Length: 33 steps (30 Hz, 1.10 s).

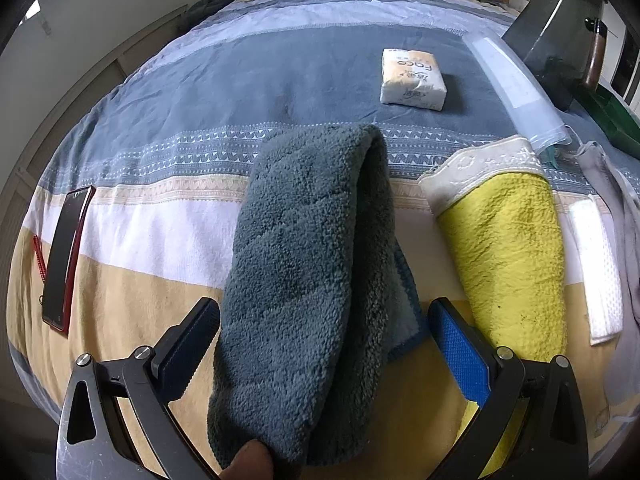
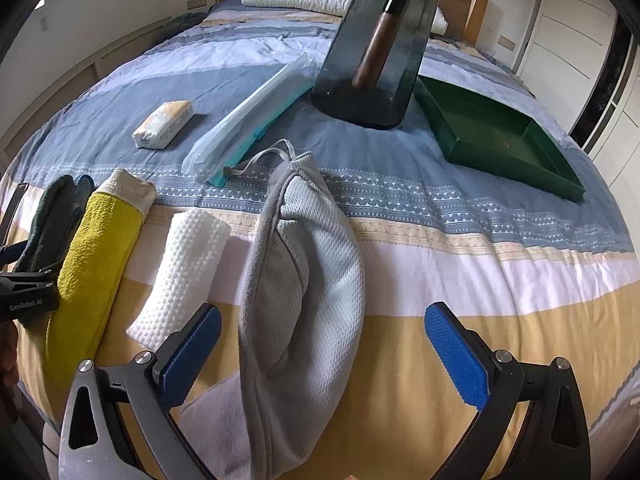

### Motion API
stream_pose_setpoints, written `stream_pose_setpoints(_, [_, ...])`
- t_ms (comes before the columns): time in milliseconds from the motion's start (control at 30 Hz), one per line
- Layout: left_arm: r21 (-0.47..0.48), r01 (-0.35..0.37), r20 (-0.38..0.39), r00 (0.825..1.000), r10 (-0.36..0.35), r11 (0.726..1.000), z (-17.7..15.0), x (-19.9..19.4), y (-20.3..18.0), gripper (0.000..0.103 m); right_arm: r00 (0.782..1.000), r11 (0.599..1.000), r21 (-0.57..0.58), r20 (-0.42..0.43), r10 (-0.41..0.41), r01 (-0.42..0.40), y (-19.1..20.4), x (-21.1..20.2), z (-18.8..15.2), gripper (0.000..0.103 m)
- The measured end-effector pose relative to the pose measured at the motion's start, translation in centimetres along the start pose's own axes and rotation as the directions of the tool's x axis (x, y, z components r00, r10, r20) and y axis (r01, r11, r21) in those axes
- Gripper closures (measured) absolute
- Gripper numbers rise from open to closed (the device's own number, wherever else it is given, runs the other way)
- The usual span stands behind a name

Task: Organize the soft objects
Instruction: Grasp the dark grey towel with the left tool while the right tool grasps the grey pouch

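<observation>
1. Left wrist view: left gripper (image 1: 324, 344) held low over the bed (image 1: 132, 240), pointing toward the headboard, jaws spread wide with nothing clamped. Between the fingers, a folded dark teal towel (image 1: 308, 280) lying lengthwise on the striped cover, a fingertip showing at its near end. Just beside it on the right, a folded yellow cloth (image 1: 508, 256) with a white trim end; right of that, a white textured cloth (image 1: 596, 264) and the edge of a grey bag (image 1: 624, 216). Farther up the bed, a tissue pack (image 1: 414, 74) and a clear plastic sleeve (image 1: 516, 84). On the left, a red-cased phone (image 1: 66, 256) lying flat.

2. Right wrist view: right gripper (image 2: 322, 354) also low and level over the bed, aimed up its length, jaws wide apart and gripping nothing. Between the fingers, the grey bag (image 2: 304, 280) lying lengthwise, cord loop at its far end. To its left, in a row: white textured cloth (image 2: 180, 272), yellow cloth (image 2: 96, 256), teal towel (image 2: 52, 216) by the left gripper's body. Beyond, a dark glass vase (image 2: 380, 48) upright and a green tray (image 2: 500, 136) to the right.
</observation>
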<state>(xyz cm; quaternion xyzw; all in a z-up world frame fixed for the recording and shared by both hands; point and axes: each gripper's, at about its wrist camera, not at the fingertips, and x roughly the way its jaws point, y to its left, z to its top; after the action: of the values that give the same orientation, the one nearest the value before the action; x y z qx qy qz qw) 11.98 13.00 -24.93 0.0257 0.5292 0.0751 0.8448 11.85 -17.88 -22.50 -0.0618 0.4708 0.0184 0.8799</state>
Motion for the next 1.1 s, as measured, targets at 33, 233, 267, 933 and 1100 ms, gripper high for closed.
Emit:
stream_pose_setpoints(33, [0.000,0.000,-0.002,1.000,0.000,1.000,0.1,0.1,0.1,0.001,1.000,1.000,0.000,-0.004,0.001,-0.001,0.0,0.2,0.1,0.000])
stream_pose_setpoints(233, [-0.002,0.008,-0.015,1.000,-0.008,1.000,0.3,0.7,0.2,0.001,0.998,0.999,0.027,-0.057,0.020,-0.019,-0.2,2.2,0.3,0.001])
stream_pose_setpoints(267, [-0.002,0.008,-0.017,1.000,-0.008,1.000,0.4,0.8,0.3,0.001,0.998,0.999,0.030,-0.063,0.017,-0.015,-0.2,2.5,0.4,0.001])
stream_pose_setpoints(933, [-0.001,0.008,-0.014,1.000,-0.008,1.000,0.2,1.5,0.3,0.001,0.996,0.999,-0.046,-0.087,0.001,-0.005,1.9,4.8,0.6,0.035])
stream_pose_setpoints(1100, [-0.002,0.011,-0.013,1.000,-0.011,1.000,0.1,1.6,0.3,0.001,0.996,0.999,-0.046,-0.089,0.007,-0.011,1.8,5.1,0.6,0.040])
